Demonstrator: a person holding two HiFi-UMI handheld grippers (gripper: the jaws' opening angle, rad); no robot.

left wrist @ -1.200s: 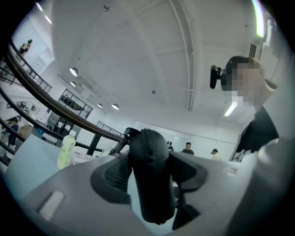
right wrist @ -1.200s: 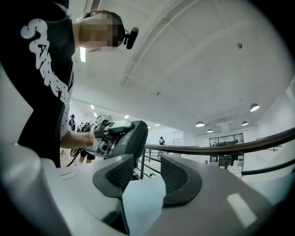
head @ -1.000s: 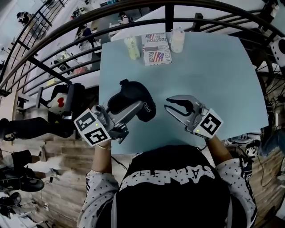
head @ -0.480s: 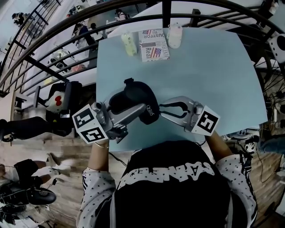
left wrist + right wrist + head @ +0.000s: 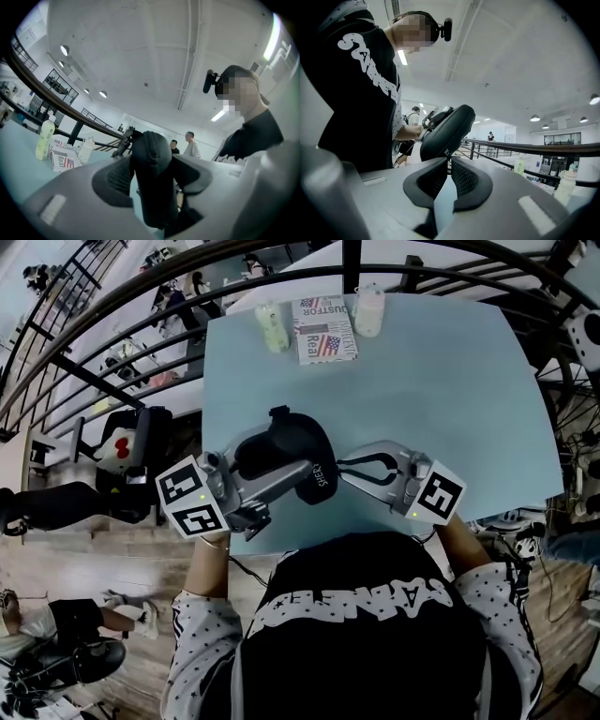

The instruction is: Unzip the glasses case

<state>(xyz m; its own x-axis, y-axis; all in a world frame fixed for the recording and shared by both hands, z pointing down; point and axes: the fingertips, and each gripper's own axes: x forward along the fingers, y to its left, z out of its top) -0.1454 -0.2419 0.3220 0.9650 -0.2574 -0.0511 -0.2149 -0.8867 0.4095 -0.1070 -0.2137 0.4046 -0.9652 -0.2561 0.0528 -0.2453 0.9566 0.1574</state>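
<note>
Head view, left to right: left gripper clamped across black glasses case, over the 6 o'clock edge of the blue table; at the case's 3 o'clock, right gripper pinched onto zipper pull, jaws nearly touching.

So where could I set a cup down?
Bare: the right half of the light-blue table, and the band between the far-edge row (pale green bottle, printed box, white bottle) and the black glasses case. Crowded near edge: left gripper clamps the case, right gripper pinches its zipper pull.
</note>
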